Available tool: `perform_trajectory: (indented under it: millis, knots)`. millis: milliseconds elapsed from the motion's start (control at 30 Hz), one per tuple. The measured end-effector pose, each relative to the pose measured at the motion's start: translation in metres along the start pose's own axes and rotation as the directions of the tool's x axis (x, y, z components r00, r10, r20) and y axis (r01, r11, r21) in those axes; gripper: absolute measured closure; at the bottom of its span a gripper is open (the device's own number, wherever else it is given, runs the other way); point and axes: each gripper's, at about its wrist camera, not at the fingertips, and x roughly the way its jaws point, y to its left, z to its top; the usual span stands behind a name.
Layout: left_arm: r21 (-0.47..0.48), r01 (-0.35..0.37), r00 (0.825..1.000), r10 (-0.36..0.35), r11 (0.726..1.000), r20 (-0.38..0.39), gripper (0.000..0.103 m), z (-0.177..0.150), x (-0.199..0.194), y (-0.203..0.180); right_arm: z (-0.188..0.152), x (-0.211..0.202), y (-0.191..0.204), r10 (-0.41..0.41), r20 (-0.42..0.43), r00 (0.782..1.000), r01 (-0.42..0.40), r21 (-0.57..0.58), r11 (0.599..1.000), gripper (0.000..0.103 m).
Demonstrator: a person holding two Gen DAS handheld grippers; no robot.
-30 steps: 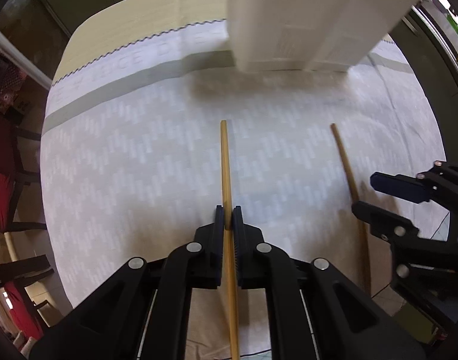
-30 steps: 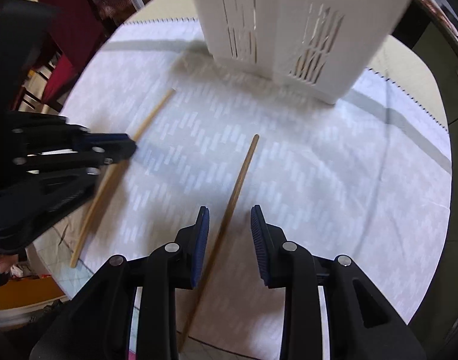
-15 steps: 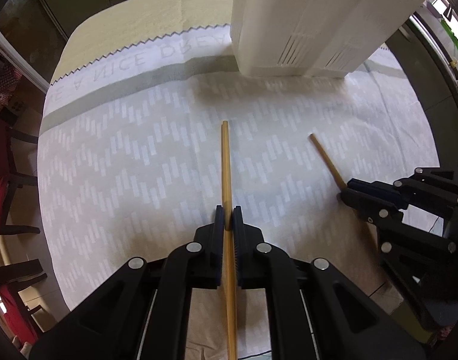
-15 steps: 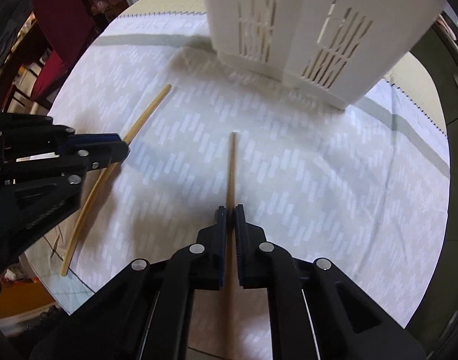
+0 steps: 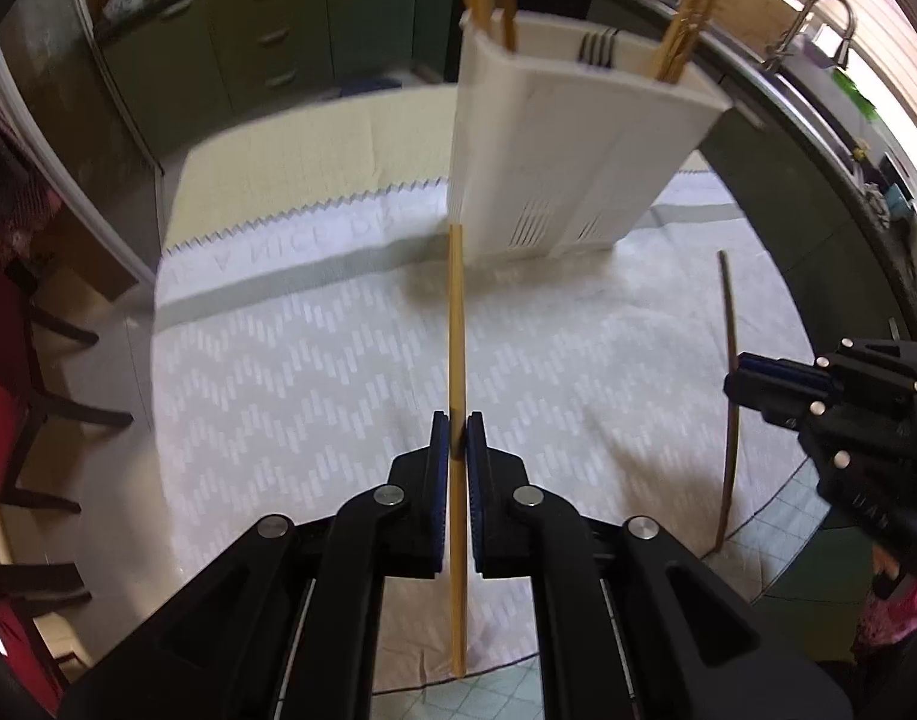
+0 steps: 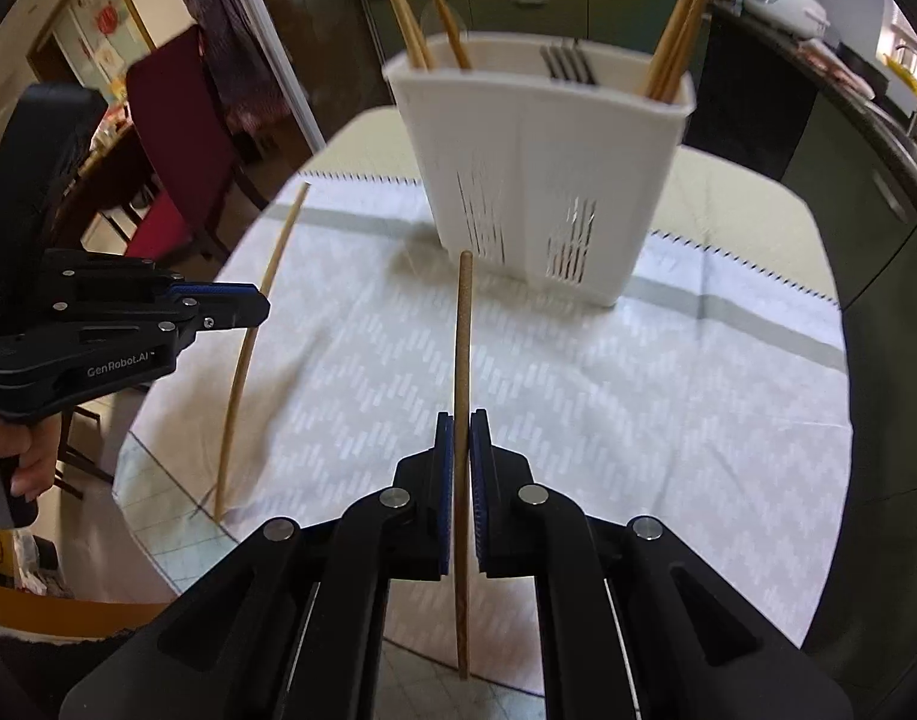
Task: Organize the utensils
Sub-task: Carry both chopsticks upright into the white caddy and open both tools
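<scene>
My left gripper (image 5: 456, 433) is shut on a pale wooden chopstick (image 5: 456, 324), held off the white patterned tablecloth (image 5: 290, 396) and pointing at the white slotted utensil holder (image 5: 554, 156). My right gripper (image 6: 456, 433) is shut on a darker chopstick (image 6: 462, 330), also lifted and aimed at the holder (image 6: 548, 168). Each gripper shows in the other's view: the right gripper (image 5: 737, 387) at the right edge, the left gripper (image 6: 260, 307) at the left, a hand on its grip. The holder has several chopsticks (image 6: 677, 42) and dark fork tines (image 6: 566, 63) standing in it.
Dark chairs with red seats (image 6: 176, 138) stand left of the table. Green cabinets (image 5: 266, 42) line the back wall, and a counter with a sink tap (image 5: 818, 18) runs along the right. Tiled floor (image 6: 176, 540) shows past the table's near edge.
The right gripper closed on the chopstick that lay between its open jaws. Both grippers then rose with their chopsticks off the cloth and tilted up, bringing the holder's top into view.
</scene>
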Motion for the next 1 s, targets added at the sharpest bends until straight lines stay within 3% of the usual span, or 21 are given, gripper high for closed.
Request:
perform_trajectory:
  millis: [367, 1000]
  knots:
    - [0.065, 0.017, 0.995, -0.023, 0.998, 0.1, 0.097, -0.015, -0.043, -0.033, -0.012, -0.041, -0.004, 0.01, 0.089, 0.996, -0.011, 0.005, 1.0, 0.097]
    - [0.111, 0.042, 0.987, -0.059, 0.993, 0.148, 0.097, -0.015, -0.061, -0.05, -0.01, -0.06, 0.0, 0.031, 0.137, 0.99, -0.03, -0.006, 1.0, 0.097]
